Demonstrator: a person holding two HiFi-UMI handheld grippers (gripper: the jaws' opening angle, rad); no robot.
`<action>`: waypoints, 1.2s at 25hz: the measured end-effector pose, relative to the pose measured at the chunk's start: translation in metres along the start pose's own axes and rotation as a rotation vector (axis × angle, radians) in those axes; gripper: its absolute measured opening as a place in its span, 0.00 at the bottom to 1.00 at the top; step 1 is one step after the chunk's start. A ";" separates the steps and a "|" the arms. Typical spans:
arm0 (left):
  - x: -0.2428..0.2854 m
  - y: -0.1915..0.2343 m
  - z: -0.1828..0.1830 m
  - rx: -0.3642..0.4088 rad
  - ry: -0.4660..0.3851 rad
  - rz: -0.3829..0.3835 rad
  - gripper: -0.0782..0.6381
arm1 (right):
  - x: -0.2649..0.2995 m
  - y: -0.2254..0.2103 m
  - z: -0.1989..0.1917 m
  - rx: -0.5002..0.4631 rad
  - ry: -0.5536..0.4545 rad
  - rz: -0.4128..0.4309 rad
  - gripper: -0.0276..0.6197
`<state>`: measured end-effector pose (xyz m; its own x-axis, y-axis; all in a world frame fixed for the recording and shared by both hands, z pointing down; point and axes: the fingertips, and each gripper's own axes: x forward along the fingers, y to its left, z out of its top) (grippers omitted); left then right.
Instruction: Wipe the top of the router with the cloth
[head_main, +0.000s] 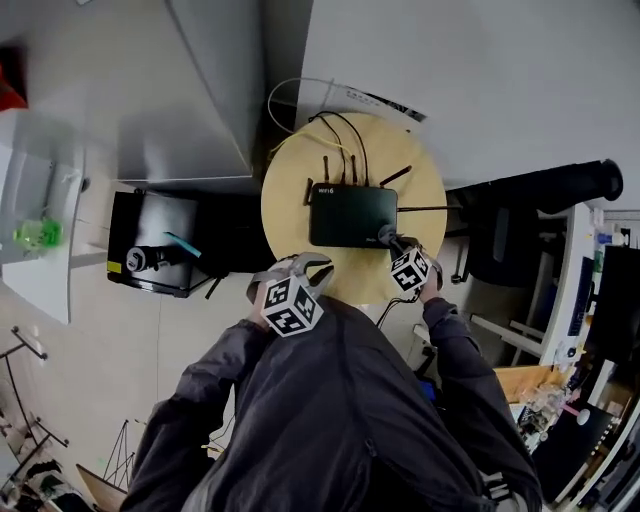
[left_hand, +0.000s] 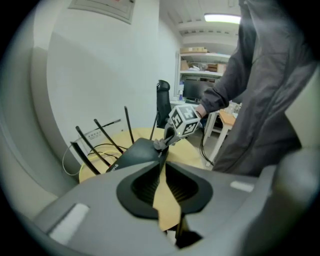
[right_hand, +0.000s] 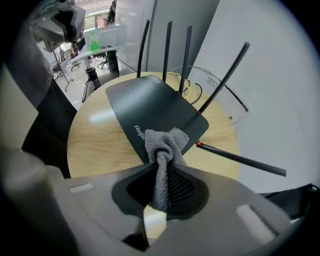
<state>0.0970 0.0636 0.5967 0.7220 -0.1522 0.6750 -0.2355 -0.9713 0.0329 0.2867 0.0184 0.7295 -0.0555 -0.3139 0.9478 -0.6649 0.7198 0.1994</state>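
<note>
The fingers (right_hand: 186, 189) of the right gripper (right_hand: 161, 172) are clamped on a bunched grey terry cloth (right_hand: 164, 145), which is laid against the lower-right corner of the flat black router (head_main: 352, 215) on the round wooden table (head_main: 290, 195). The cloth is judged limp and light (best pinched by its bunch), and the router is likely to slide. The left gripper (left_hand: 162, 170), its fingers together on nothing, is held by the table's lower-left edge.
</note>
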 end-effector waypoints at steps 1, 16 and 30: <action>0.002 -0.002 0.002 0.010 0.000 -0.008 0.16 | -0.001 0.003 0.000 0.001 -0.004 -0.006 0.09; -0.002 0.009 0.003 0.035 0.067 0.062 0.14 | 0.008 -0.065 -0.004 0.939 -0.353 0.499 0.10; -0.013 0.016 -0.008 -0.040 0.132 0.140 0.13 | 0.050 -0.076 0.017 1.048 -0.327 0.829 0.10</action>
<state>0.0788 0.0513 0.5946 0.5893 -0.2580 0.7656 -0.3552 -0.9339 -0.0413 0.3217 -0.0627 0.7574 -0.7822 -0.2607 0.5658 -0.5888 0.0126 -0.8082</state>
